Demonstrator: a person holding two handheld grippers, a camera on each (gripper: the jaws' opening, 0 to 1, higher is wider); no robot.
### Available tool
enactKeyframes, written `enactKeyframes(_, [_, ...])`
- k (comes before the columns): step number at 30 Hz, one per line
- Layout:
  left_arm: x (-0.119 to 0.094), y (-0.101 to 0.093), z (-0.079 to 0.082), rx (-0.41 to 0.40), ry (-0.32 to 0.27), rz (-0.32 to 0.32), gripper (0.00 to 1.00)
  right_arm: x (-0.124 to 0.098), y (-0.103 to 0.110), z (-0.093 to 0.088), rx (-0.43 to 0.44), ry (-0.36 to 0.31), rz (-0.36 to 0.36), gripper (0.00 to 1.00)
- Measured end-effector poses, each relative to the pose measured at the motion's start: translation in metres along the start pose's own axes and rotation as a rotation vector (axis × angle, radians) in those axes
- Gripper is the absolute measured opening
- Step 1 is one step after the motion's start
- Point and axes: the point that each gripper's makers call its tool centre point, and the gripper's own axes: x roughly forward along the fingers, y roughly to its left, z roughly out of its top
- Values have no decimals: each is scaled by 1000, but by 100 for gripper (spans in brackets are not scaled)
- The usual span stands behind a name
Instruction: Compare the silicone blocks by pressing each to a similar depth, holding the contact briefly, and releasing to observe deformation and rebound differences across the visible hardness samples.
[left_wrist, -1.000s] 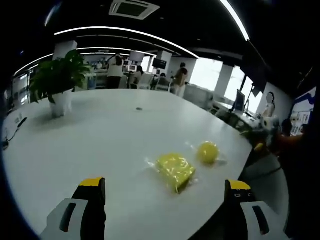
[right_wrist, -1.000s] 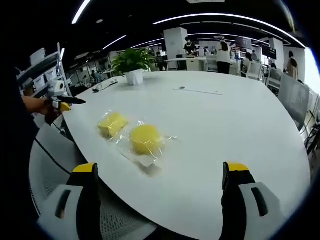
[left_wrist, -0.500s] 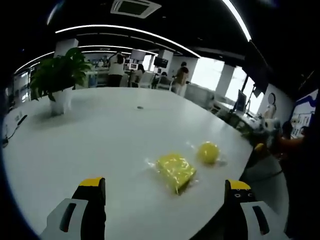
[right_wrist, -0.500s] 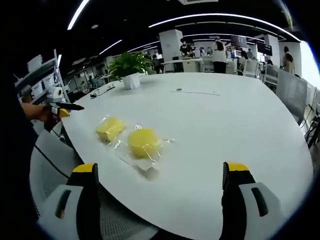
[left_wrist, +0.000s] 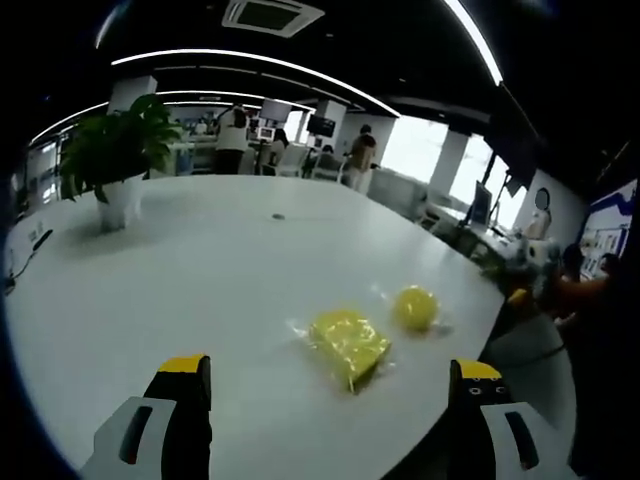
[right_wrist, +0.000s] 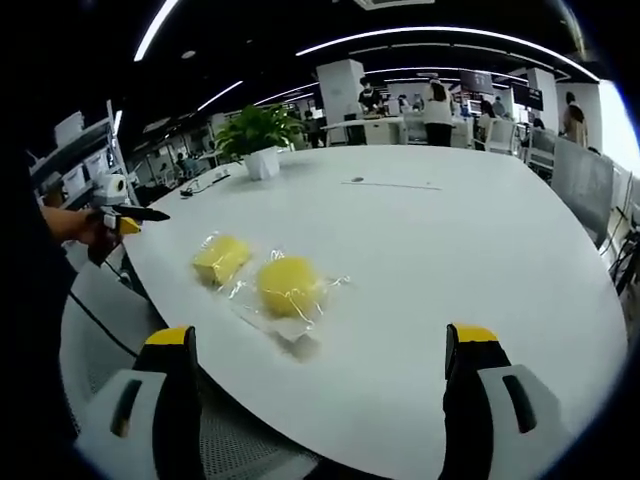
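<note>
Two yellow silicone samples in clear plastic wrap lie near the edge of a large white table (left_wrist: 200, 270). In the left gripper view the square block (left_wrist: 348, 342) lies ahead, with the round block (left_wrist: 414, 307) beyond it to the right. My left gripper (left_wrist: 330, 395) is open, short of both. In the right gripper view the round block (right_wrist: 287, 285) lies nearer, the square block (right_wrist: 222, 258) to its left. My right gripper (right_wrist: 325, 370) is open and holds nothing. The left gripper (right_wrist: 118, 218), held by a hand, shows at the far left of that view.
A potted plant (left_wrist: 118, 160) in a white pot stands far back on the table, also seen as the plant (right_wrist: 260, 130) in the right gripper view. A thin cable (right_wrist: 395, 184) lies across the table (right_wrist: 480, 260). People and desks fill the office behind. A mesh chair (right_wrist: 110, 330) sits by the table's edge.
Both cameras have drifted slightly. The blocks lie where they were, and both grippers stay open.
</note>
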Motion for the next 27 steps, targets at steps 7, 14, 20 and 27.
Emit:
enactKeyframes(7, [5, 1, 1, -32, 6, -5, 100, -1, 0, 0, 8, 0, -5, 97])
enactKeyframes(14, [16, 11, 6, -150, 13, -7, 100, 0, 2, 0, 11, 2, -3, 97])
enactKeyframes(20, [24, 17, 12, -176, 14, -10, 100, 0, 2, 1, 14, -2, -4, 97])
enactKeyframes(27, [40, 20, 12, -292, 39, -33, 97, -1, 3, 3, 16, -7, -5, 97])
